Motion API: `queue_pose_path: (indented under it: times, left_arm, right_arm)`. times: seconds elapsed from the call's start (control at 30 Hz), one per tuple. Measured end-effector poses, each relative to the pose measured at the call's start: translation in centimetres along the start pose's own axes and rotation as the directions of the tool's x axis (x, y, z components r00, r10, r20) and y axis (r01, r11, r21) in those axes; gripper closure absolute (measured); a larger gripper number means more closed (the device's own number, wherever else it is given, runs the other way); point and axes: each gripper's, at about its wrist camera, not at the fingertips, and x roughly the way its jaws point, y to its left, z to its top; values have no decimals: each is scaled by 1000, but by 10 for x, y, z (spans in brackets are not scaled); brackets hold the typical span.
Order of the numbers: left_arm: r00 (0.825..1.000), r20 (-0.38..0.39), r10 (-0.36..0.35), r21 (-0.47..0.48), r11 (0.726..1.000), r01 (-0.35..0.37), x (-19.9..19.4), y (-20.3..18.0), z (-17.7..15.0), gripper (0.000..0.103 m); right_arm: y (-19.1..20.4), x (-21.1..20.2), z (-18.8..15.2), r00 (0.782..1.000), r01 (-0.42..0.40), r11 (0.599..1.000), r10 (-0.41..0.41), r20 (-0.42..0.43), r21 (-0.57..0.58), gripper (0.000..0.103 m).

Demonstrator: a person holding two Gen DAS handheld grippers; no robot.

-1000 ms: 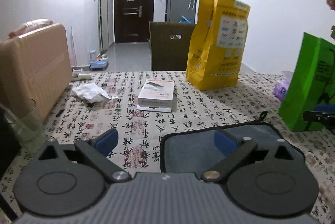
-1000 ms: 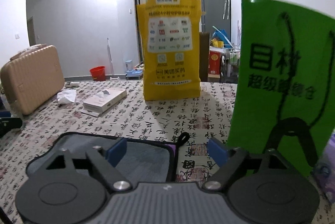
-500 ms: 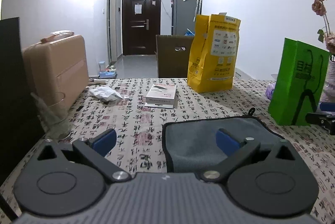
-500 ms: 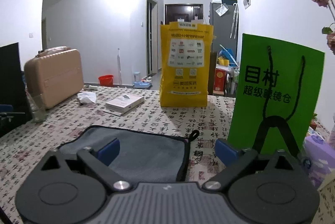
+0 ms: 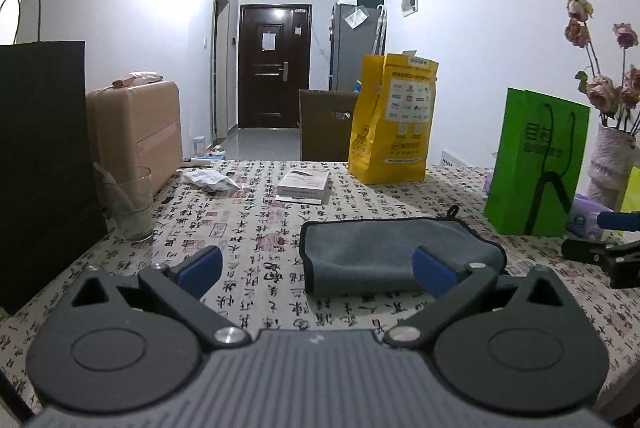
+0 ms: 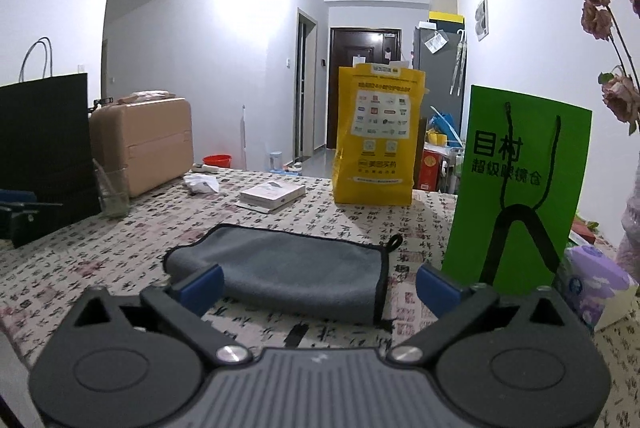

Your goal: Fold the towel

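A grey towel (image 5: 392, 252) with black trim lies folded flat on the patterned tablecloth; it also shows in the right wrist view (image 6: 296, 268). My left gripper (image 5: 318, 268) is open and empty, held above the table just in front of the towel's left part. My right gripper (image 6: 318, 286) is open and empty, just in front of the towel's right part. The right gripper's tip shows at the right edge of the left wrist view (image 5: 600, 252). The left gripper's tip shows at the left edge of the right wrist view (image 6: 24, 212).
A green paper bag (image 6: 520, 188) stands right of the towel, a yellow bag (image 6: 376, 136) behind it. A book (image 5: 304, 184), crumpled paper (image 5: 208, 180), a glass (image 5: 128, 204), a black bag (image 5: 40, 164), a tan suitcase (image 5: 136, 132) and a flower vase (image 5: 612, 164) stand around the table.
Both grippers have pulled back and up from the towel. Their open jaws were over the towel; now they hang in front of it, and the towel lies free.
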Motion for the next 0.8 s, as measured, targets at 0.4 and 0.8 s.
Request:
queue_pose_path:
  times: [0.4, 0.8]
  left_arm:
    - [1000, 5, -8, -23, 1000, 8, -39, -1, -34, 0]
    - [999, 48, 7, 13, 1000, -7, -79, -6, -72, 0]
  right_arm:
    - [22, -43, -29, 1000, -5, 1000, 5, 19, 20, 0]
    - [45, -81, -62, 998, 38, 999, -39, 47, 30, 0]
